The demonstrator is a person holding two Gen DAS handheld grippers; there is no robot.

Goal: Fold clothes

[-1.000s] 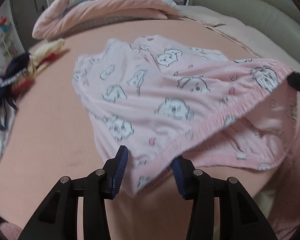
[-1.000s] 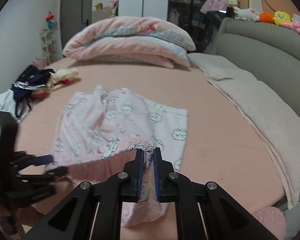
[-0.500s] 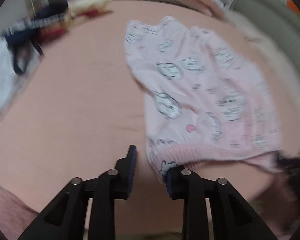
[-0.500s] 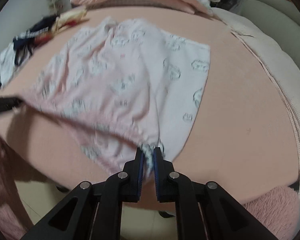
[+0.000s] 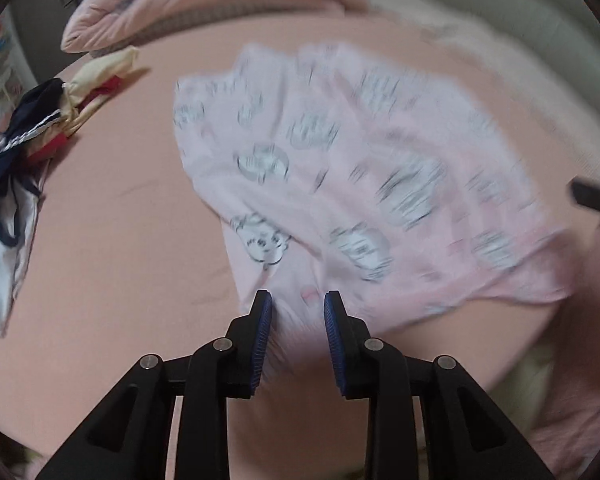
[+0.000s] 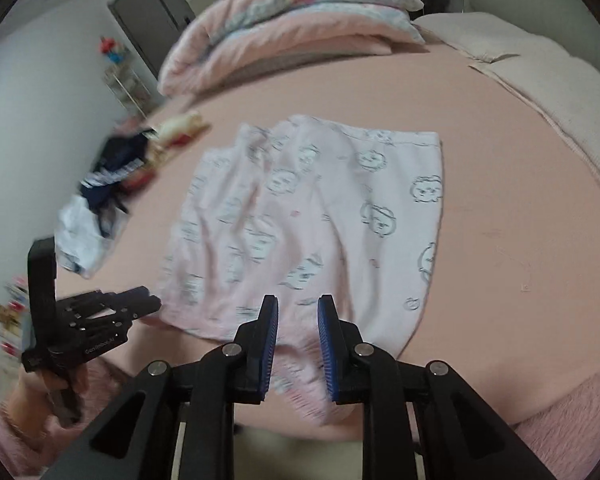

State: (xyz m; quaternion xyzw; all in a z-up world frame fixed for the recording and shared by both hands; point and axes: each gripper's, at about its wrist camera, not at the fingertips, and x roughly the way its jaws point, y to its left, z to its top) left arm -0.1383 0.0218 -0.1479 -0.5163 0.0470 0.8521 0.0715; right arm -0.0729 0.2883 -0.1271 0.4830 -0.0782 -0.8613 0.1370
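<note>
A pink garment printed with cartoon faces (image 6: 308,216) lies spread on the pink bed sheet (image 6: 500,240), its gathered waistband at the near bed edge. My right gripper (image 6: 298,312) is open, with the waistband lying loose between and below its blue pads. My left gripper (image 5: 298,308) is open too, and the garment's (image 5: 340,184) near left corner sits between its fingers. From the right wrist view the left gripper (image 6: 112,308) shows at the garment's left corner, held by a hand (image 6: 60,388). The left wrist view is motion-blurred.
A pile of dark, white, yellow and red clothes (image 6: 116,176) lies left of the garment, also seen from the left wrist (image 5: 28,140). A folded pink quilt (image 6: 292,28) sits at the far side. A beige blanket (image 6: 540,80) runs along the right.
The garment has been lowered from mid-air and now lies flat on the bed. My right gripper, shut on the waistband before, has opened and let it go. The left fingers stand wider apart.
</note>
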